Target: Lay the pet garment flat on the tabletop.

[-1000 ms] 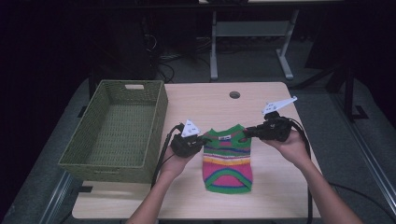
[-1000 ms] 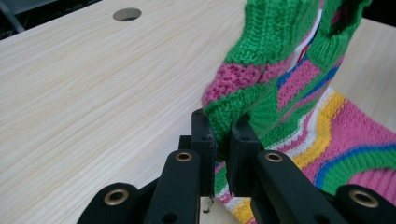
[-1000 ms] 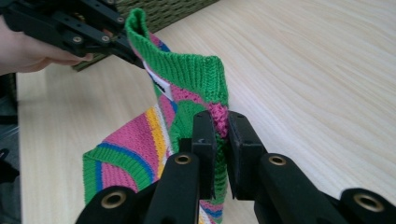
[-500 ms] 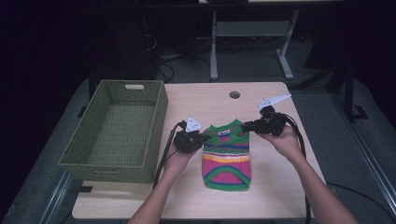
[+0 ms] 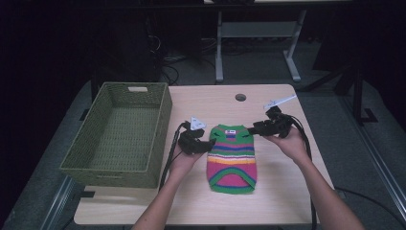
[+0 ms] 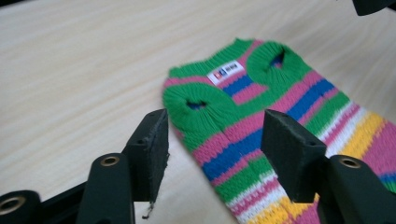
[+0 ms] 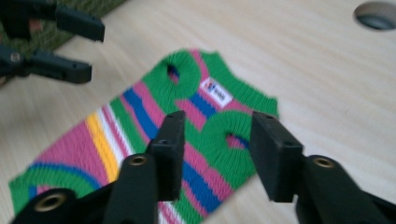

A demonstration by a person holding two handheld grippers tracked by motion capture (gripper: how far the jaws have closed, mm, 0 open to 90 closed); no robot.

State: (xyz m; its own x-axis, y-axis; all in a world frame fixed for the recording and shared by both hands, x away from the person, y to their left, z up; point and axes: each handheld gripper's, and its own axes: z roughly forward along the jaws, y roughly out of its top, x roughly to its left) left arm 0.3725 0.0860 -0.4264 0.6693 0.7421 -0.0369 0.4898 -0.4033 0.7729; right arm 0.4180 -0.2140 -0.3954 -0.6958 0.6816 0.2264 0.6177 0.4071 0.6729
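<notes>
Jaws: left gripper (image 5: 211,145) and right gripper (image 5: 252,129) have both just been opening; both released now, nothing pinched, pads clear of the knit.
Sweater: striped pet sweater (image 5: 232,158) lies flat on the table (image 5: 287,201), armholes at each gripper.
Basket: wicker basket (image 5: 119,134) left of it, apart.
Meaning: laid-out step looks finished.

From up high, the fixed camera looks forward and down over my side of the table (image 5: 287,191), with my forearms entering at the bottom edge and the floor beyond at the top. My left gripper (image 6: 212,140) carries a camera looking close along its black jaws, low at the frame's bottom. My right gripper (image 7: 217,149) does the same from the opposite side. All three views share the striped sweater (image 5: 231,158) (image 6: 280,116) (image 7: 154,140), centre frame.
</notes>
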